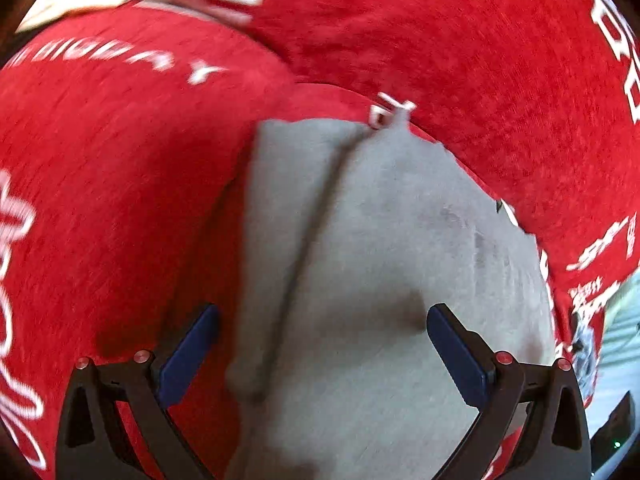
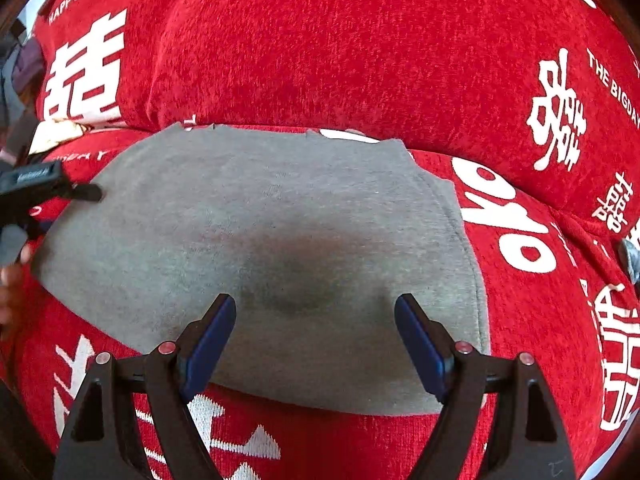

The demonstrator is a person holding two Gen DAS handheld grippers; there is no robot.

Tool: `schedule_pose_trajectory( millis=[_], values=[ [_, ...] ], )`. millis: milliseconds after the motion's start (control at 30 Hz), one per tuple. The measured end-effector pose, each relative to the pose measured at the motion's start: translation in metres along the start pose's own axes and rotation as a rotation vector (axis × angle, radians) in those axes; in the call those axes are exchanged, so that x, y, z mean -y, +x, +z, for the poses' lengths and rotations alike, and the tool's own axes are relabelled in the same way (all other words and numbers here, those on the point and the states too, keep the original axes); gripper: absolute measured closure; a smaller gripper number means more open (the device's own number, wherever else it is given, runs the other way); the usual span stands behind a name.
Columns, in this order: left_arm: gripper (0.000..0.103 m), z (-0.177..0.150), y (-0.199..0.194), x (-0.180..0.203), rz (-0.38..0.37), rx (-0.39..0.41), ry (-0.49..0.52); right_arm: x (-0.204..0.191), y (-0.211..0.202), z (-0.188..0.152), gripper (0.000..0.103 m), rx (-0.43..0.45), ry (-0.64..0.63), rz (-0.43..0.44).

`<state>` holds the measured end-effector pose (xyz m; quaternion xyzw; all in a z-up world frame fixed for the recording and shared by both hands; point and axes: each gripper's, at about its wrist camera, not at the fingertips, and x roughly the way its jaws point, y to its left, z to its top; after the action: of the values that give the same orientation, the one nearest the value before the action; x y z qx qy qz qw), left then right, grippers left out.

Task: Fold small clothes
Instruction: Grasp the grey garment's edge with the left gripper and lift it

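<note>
Lying flat, grey garment long axis left-right | both grippers wide

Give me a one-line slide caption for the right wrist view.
Open right hand-held gripper poised over a flat grey garment on a red printed cover.

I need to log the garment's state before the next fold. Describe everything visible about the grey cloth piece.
The grey knit cloth piece looks like soft jersey or fleece and lies spread flat on the red sofa cover with white lettering. A stitched band edges its right side, and the left wrist view shows a raised crease running down it. Its far edge looks uneven. Both the open left gripper and the open right gripper hang over it, neither pinching it.
</note>
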<state>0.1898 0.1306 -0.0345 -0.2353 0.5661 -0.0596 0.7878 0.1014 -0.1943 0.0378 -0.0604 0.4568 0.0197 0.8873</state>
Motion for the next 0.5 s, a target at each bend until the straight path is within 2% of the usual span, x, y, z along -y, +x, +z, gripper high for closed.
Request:
schedule_pose_trajectory(
  millis=[133,167,200,233,300,400,500],
  values=[
    [0.001,0.002,0.009,0.03,0.043,-0.003,0.114,-0.002,0.007,0.008,0.018,-0.012,0.0,0.001],
    [0.005,0.001,0.01,0.034,0.056,0.001,0.128,-0.002,0.009,0.011,0.018,-0.012,-0.002,0.0],
    [0.022,0.0,0.007,0.037,0.062,0.018,0.136,-0.003,0.01,0.015,0.018,-0.011,-0.004,-0.002],
    [0.031,-0.002,0.002,0.039,0.063,0.036,0.144,-0.004,0.013,0.02,0.018,-0.009,-0.007,-0.006],
    [0.061,-0.004,-0.008,0.042,0.068,0.057,0.154,-0.005,0.02,0.029,0.018,-0.01,-0.001,-0.002],
    [0.073,-0.002,-0.017,0.043,0.08,0.065,0.168,-0.01,0.04,0.048,0.018,-0.037,0.016,0.014],
    [0.075,-0.001,-0.026,0.05,0.087,0.081,0.191,-0.021,0.063,0.067,0.018,-0.079,0.015,0.018]
  ],
)
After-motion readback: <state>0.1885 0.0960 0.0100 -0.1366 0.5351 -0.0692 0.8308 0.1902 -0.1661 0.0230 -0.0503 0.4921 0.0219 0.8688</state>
